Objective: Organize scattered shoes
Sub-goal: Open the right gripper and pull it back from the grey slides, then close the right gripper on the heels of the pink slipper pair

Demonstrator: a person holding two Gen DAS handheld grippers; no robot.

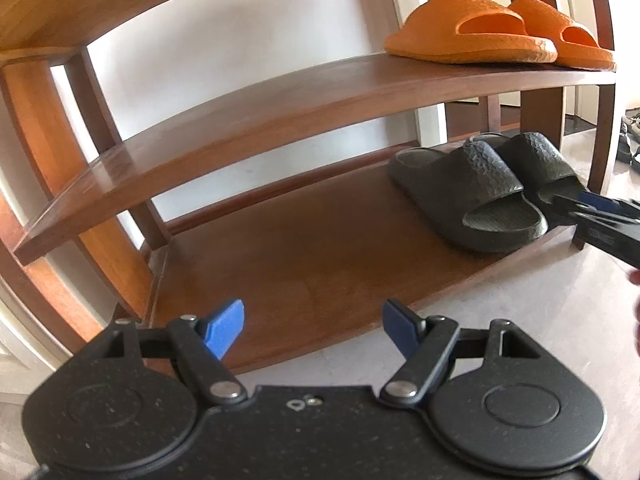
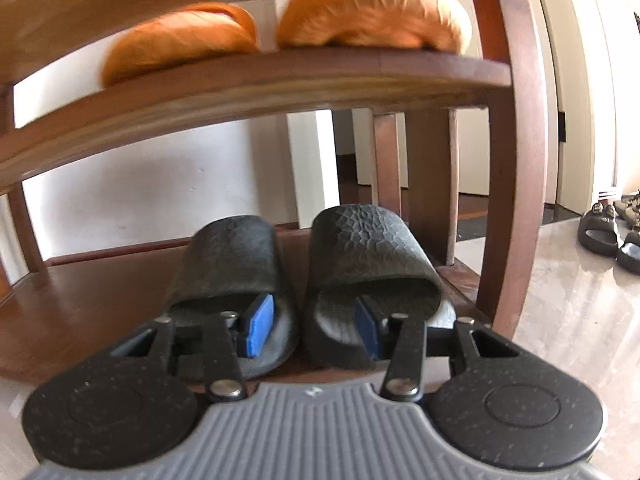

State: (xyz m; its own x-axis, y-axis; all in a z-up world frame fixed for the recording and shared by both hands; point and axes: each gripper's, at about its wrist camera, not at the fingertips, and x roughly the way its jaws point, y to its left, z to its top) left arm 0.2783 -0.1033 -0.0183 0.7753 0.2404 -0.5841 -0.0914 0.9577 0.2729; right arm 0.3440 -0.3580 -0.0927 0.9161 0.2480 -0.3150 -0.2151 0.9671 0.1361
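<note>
Two black slippers (image 2: 228,264) (image 2: 368,248) stand side by side on the bottom shelf (image 1: 300,248) of a wooden shoe rack, toes toward the wall. My right gripper (image 2: 314,326) is open at their heels, one blue pad inside each slipper. Their inner side walls lie between the pads, which do not press on them. The left wrist view shows the same pair (image 1: 472,192) with the right gripper (image 1: 580,208) reaching in from the right. An orange pair (image 1: 468,28) rests on the middle shelf (image 1: 240,120). My left gripper (image 1: 313,326) hangs open and empty before the bottom shelf's front edge.
The rack's right post (image 2: 516,184) stands close beside the right black slipper. More dark sandals (image 2: 600,232) lie on the pale floor (image 2: 568,320) to the far right. The left halves of both shelves are bare wood.
</note>
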